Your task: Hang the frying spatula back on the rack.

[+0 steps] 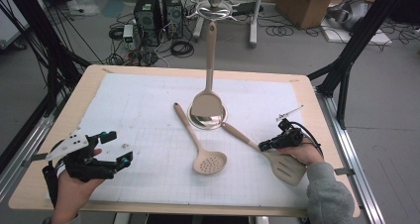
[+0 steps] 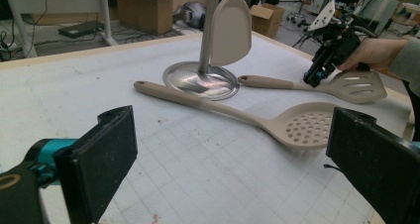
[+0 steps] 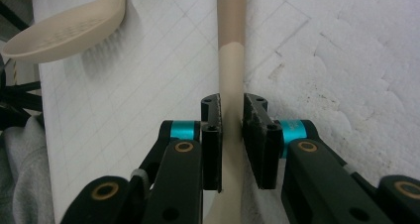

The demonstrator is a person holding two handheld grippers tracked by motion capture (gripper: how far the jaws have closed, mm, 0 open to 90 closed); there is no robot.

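Clamping the neck of the slotted turner (image 3: 231,75) between its two pads, the right gripper (image 3: 232,135) is held low over the near right part of the table (image 1: 59,184); no gap is seen between pads and handle, so the grip is judged firm, though a slight loosening cannot be ruled out. The hold is taken close to the blade, probably so that the long handle can be swung up with little leverage against the jaws. The turner lies flat, its blade near the right edge and its handle end pointing far-left toward the round steel base (image 1: 208,119) of the utensil stand (image 1: 214,1).

From that stand a solid spatula (image 1: 209,97) hangs by its handle, blade just above the base, which suggests hanging as the purpose of the work. A skimmer spoon (image 1: 200,144) lies on the gridded mat (image 1: 143,115) just left of the turner, apart from it.

The left gripper (image 1: 111,147) is kept wide and empty at the near left, well apart from everything, its jaws framing the skimmer from a distance.

Open room is found above the mat and to the far right; the table edge behind the turner blade and the hanging spatula are judged the tight spots.
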